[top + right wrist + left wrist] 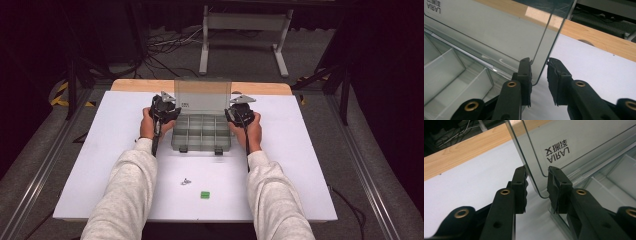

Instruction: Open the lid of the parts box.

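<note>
1. Left gripper [537,186]: the jaws stand partly apart, one on each side of the left edge of the clear lid [584,147]. A gap shows between each pad and the plastic. The rounded lower corner of the lid sits between the jaws, and the pads do not press on it.

2. Right gripper [539,72]: the jaws stand partly apart and straddle the right edge of the same lid [499,35]. The left pad lies at or just beside the plastic; I cannot tell whether it touches. The right pad is clear of it. There is no grip.

3. High view: the left gripper [164,111] and the right gripper [239,112] sit at the two rear corners of the box [202,133], each held in a hand, with grey sleeves coming in from the bottom.

4. The lid [202,95] stands upright at the back of the box, open. A printed label [557,150] sits near its left corner.

5. The box is a clear compartment case on the white board [100,165], toward the far middle. The compartments in view look empty.

6. Near the front of the board lie a small metal part [186,181] and a green block [205,194], near each other and well apart from the box.
</note>
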Demonstrator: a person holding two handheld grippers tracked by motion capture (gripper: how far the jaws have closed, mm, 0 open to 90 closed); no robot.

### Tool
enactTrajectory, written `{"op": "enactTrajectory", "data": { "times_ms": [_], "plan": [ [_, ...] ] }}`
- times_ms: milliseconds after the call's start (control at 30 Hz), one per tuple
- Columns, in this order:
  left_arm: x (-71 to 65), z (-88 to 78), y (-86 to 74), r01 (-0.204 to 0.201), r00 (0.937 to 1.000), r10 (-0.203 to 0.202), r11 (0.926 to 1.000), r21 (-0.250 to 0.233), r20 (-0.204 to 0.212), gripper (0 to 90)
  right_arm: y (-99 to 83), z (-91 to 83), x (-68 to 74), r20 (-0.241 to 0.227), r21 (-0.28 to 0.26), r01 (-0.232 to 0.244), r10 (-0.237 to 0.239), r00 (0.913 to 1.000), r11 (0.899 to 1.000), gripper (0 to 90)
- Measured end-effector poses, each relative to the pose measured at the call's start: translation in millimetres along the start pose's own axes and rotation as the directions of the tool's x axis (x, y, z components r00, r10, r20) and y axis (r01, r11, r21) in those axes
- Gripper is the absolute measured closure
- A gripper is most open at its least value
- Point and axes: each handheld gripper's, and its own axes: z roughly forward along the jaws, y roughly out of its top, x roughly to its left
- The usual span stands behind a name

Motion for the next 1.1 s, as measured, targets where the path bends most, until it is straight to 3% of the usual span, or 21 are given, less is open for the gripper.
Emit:
{"op": "enactTrajectory", "data": {
  "times_ms": [400, 733, 900, 1100],
  "plan": [
    [6.4, -12.5, 1.6, -0.01, 0.9999, 0.01, 0.9999, 0.003, 0.01, 65.4, 0.9, -6.8, 2.1, -0.042, -0.005, 0.003, -0.003, 0.9991, 1.0, 70.0],
    [5.2, -44.2, 7.9, -0.059, 0.9965, 0.062, 0.9967, -0.055, 0.055, 60.3, 2.1, -28.9, 0.1, -0.097, -0.057, 0.003, -0.009, 0.9953, 0.998, 63.0],
    [-0.3, -60.9, 8.7, -0.095, 0.9914, 0.103, 0.9901, -0.103, 0.08, 55.8, 2.0, -44.1, -2.6, -0.117, -0.086, 0.016, -0.026, 0.9928, 0.996, 59.1],
    [-8.6, -78.5, 7.5, -0.148, 0.9807, 0.166, 0.9764, -0.157, 0.104, 49.9, -2.1, -59.4, -5.4, -0.123, -0.116, 0.029, -0.043, 0.9915, 0.993, 52.1]
  ]
}}
